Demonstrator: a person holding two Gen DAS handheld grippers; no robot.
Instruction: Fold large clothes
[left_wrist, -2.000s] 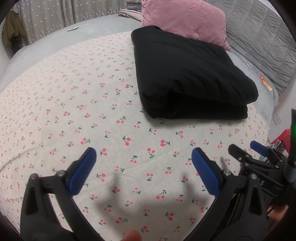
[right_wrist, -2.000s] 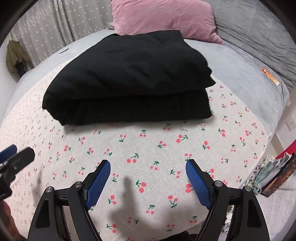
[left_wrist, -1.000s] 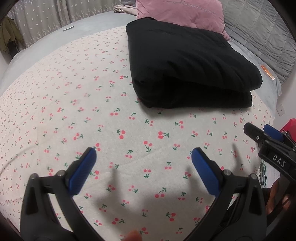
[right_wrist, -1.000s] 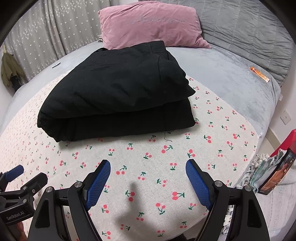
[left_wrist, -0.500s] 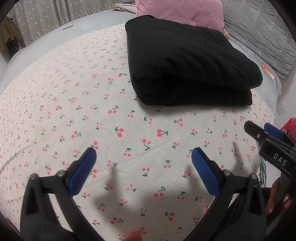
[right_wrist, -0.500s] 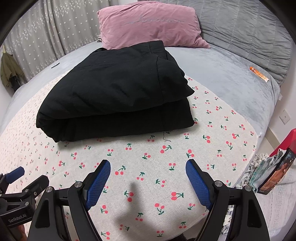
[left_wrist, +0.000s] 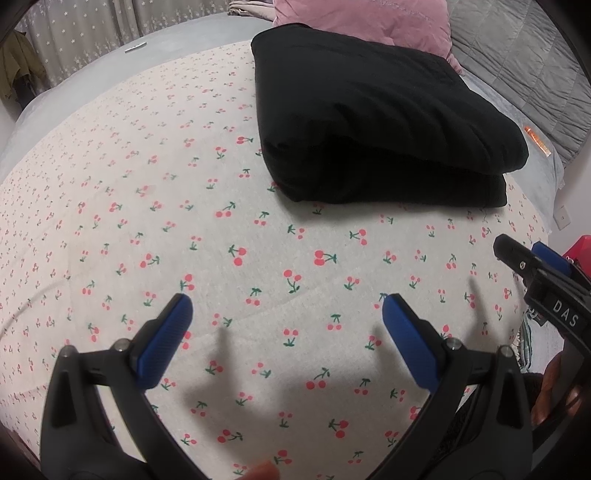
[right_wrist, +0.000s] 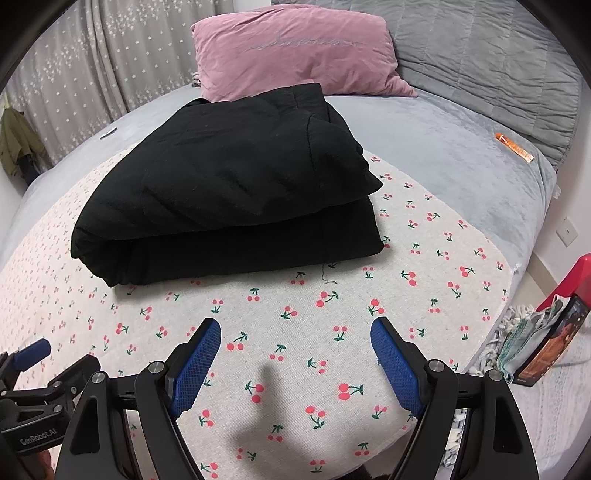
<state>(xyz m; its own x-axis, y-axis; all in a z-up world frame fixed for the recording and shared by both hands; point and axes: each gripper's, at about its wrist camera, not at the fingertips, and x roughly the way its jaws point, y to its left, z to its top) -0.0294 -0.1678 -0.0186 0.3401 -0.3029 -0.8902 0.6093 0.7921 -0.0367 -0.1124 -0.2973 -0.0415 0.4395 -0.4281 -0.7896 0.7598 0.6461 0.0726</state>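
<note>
Even, fairly bright indoor light, soft claw shadows on the cherry-print sheet, fisheye-bowed edges with dark corners

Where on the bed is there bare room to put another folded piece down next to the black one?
The widest bare patch is the cherry-print sheet left of the folded black garment, running to the grey bedspread. A strip also lies bare between the garment and the open left gripper and right gripper. It is crowded behind, by the pink pillow.
</note>
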